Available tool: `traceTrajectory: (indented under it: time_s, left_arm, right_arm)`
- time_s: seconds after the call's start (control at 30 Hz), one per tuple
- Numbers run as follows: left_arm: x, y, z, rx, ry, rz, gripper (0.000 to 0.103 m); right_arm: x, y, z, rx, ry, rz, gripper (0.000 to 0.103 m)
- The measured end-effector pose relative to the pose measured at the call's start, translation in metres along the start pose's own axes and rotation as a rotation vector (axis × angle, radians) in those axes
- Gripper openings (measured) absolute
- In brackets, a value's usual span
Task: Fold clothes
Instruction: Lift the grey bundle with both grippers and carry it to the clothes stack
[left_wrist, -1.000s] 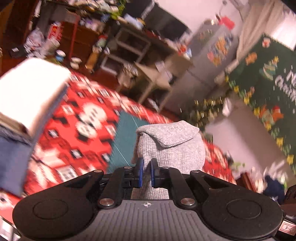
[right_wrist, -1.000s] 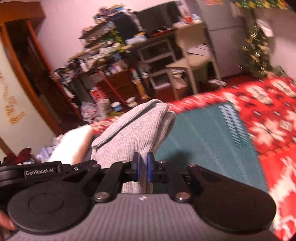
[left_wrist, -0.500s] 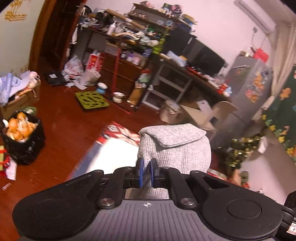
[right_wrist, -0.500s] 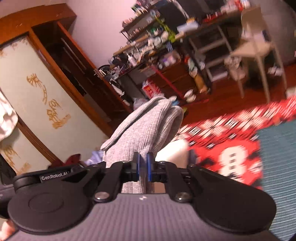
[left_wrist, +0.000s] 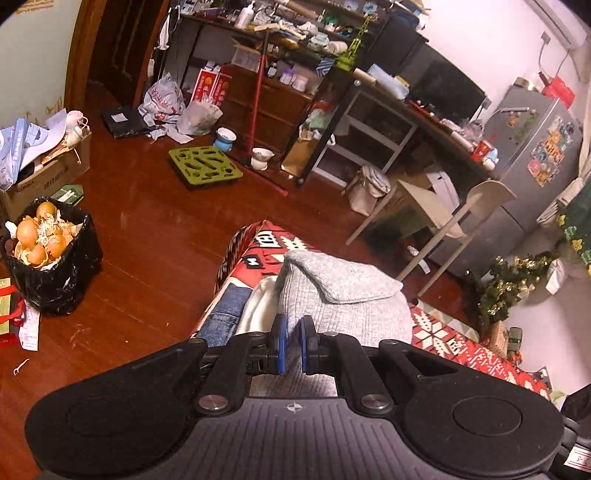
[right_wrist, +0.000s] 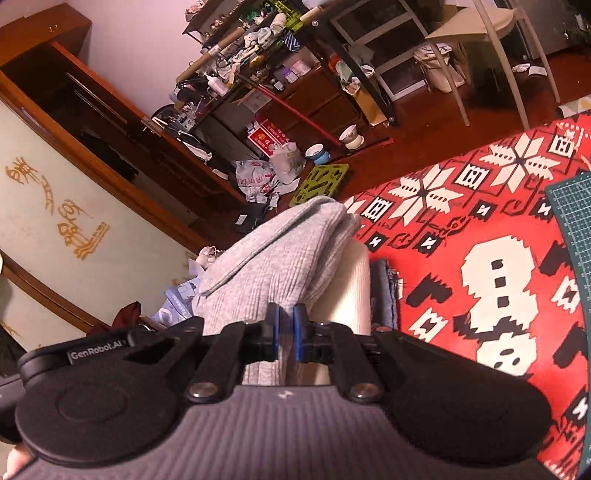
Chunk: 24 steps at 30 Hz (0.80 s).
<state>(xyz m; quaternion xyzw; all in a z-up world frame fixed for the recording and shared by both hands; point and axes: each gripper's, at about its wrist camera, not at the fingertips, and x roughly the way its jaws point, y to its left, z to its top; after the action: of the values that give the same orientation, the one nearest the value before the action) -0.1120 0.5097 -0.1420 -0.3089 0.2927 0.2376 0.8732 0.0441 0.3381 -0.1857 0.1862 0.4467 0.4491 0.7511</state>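
Note:
A folded grey ribbed knit garment (left_wrist: 343, 299) (right_wrist: 273, 262) hangs between both grippers. My left gripper (left_wrist: 291, 345) is shut on its near edge, blue pads pinching the cloth. My right gripper (right_wrist: 285, 338) is likewise shut on the grey garment. Under the garment sits a stack of folded clothes at the table's corner: a cream piece (left_wrist: 258, 306) (right_wrist: 351, 291) on top and blue denim (left_wrist: 225, 314) (right_wrist: 384, 295) below. Whether the grey garment touches the stack I cannot tell.
The table wears a red patterned cloth (right_wrist: 480, 236) (left_wrist: 447, 336) with a green cutting mat (right_wrist: 572, 206) at right. Beyond the table edge lie a red wood floor (left_wrist: 155, 221), a black rubbish bag (left_wrist: 48, 258), a cardboard box (left_wrist: 40, 173), a pale chair (left_wrist: 450, 218) and cluttered shelves (left_wrist: 295, 44).
Both grippers carried the grey garment left, from above the green mat and red cloth to above the stack at the table's corner. Their hold stayed shut throughout.

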Motion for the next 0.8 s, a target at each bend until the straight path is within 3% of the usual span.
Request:
traceTrajectory:
  time_s: [0.2,0.47,0.5,0.57,0.63,0.7,0.8]
  left_arm:
    - [0.01,0.007,-0.002,-0.023,0.026,0.023,0.008]
    - [-0.006,0.025,0.01,-0.074,-0.019,0.003,0.015]
    - [-0.007,0.026,0.013,-0.076,-0.03,0.004,0.015]
    - [-0.009,0.025,0.02,-0.08,-0.048,-0.013,0.016]
    - [-0.008,0.021,0.027,-0.075,-0.062,-0.04,0.02]
    - [0.0,0.017,0.034,-0.062,-0.059,-0.065,0.04]
    - [0.019,0.013,0.041,-0.05,-0.037,-0.074,0.044]
  right_arm:
    - [0.017,-0.01,0.002,-0.013,0.016,0.034,0.011]
    - [0.007,-0.042,0.027,0.08,-0.033,0.089,0.04]
    - [0.012,-0.051,0.036,0.127,-0.03,0.086,0.049]
    - [0.021,-0.067,0.054,0.218,-0.022,0.085,0.053]
    - [0.037,-0.081,0.068,0.293,0.008,0.127,0.066]
    - [0.054,-0.092,0.077,0.354,0.029,0.143,0.073]
    - [0.077,-0.104,0.086,0.41,0.066,0.144,0.077]
